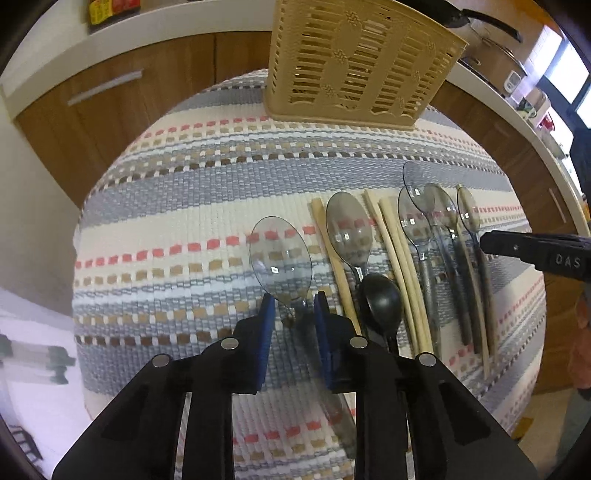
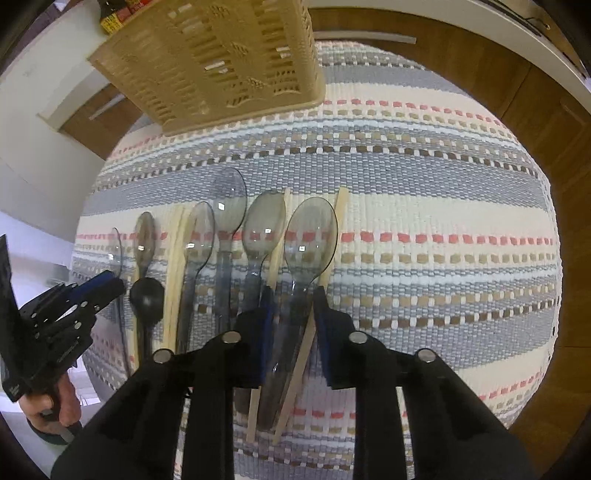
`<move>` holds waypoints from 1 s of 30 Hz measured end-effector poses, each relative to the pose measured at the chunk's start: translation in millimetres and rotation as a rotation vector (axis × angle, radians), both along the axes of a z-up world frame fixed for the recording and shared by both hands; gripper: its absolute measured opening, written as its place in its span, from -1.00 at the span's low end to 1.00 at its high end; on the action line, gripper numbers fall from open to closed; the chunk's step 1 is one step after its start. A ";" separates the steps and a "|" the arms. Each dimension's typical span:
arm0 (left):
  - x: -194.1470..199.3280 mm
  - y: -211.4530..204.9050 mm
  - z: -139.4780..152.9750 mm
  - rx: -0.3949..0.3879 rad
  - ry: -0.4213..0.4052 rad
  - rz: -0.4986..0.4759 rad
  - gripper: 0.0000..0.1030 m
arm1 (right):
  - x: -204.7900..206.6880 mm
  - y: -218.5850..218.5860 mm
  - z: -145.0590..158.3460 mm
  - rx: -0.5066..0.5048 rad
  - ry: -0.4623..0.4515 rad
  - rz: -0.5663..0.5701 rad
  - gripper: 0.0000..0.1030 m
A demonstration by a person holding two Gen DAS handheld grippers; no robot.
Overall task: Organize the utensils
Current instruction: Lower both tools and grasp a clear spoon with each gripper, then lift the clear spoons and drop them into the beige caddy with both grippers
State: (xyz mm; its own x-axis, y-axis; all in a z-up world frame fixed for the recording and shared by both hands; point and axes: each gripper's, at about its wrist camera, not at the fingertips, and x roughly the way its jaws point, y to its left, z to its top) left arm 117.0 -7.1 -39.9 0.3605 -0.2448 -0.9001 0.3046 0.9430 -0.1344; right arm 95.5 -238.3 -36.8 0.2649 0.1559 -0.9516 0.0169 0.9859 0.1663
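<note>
Several clear smoky plastic spoons, wooden sticks and one black spoon (image 1: 380, 301) lie in a row on a striped woven mat (image 1: 184, 192). A beige slotted utensil basket (image 1: 354, 62) stands at the mat's far edge. My left gripper (image 1: 293, 301) is open, its blue pads either side of the neck of the leftmost clear spoon (image 1: 280, 258). My right gripper (image 2: 293, 295) is open astride the handle of the rightmost clear spoon (image 2: 310, 236) and a wooden stick (image 2: 295, 376). The left gripper also shows at the left of the right wrist view (image 2: 110, 286).
Brown cabinet fronts (image 1: 110, 92) and a white countertop (image 1: 177, 22) ring the mat. Pots and jars (image 1: 517, 74) sit on the counter at the right. The basket also shows in the right wrist view (image 2: 221, 62). The mat's right half (image 2: 443, 240) is bare weave.
</note>
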 end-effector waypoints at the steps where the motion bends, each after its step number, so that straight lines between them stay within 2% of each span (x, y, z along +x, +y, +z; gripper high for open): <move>1: 0.3 2.3 1.1 0.001 0.000 -0.002 -0.62 | 2.1 0.9 -2.3 0.010 0.016 0.002 -0.65; 5: 1.7 -0.4 1.2 0.036 -0.015 -0.018 -0.79 | 11.0 5.3 -9.6 -0.009 0.049 0.012 -0.69; 8: 1.6 6.3 1.5 0.016 0.000 -0.025 -0.79 | 17.4 11.4 -14.2 -0.026 0.066 0.017 -0.69; 11: 1.9 6.5 1.6 0.021 0.015 -0.045 -0.67 | 26.4 22.0 -18.7 -0.074 0.085 0.046 -0.69; 13: 1.2 -0.1 1.5 0.049 0.016 -0.063 -0.62 | 29.1 27.4 -21.8 -0.122 0.078 0.067 -0.77; 16: -2.0 -11.9 0.5 0.117 0.001 -0.091 -0.63 | 32.5 40.8 -27.6 -0.143 0.053 0.086 -0.80; 17: -2.8 -14.1 1.1 0.143 -0.011 -0.091 -0.81 | 23.5 42.2 -25.7 -0.134 0.036 0.087 -0.81; 20: -6.4 -17.5 3.0 0.154 -0.033 -0.095 -0.81 | 18.6 43.4 -19.5 -0.092 -0.017 0.098 -0.81; 21: -7.5 -16.7 5.4 0.145 -0.042 -0.091 -0.81 | 17.4 43.7 -16.1 -0.078 -0.038 0.102 -0.81; 24: -13.7 -8.8 32.2 0.051 -0.120 -0.066 -0.81 | 11.1 42.9 7.1 -0.043 -0.131 0.123 -0.81; 30: -15.9 10.4 130.7 -0.220 -0.376 -0.014 -0.81 | 6.6 45.9 86.2 0.013 -0.431 0.169 -0.81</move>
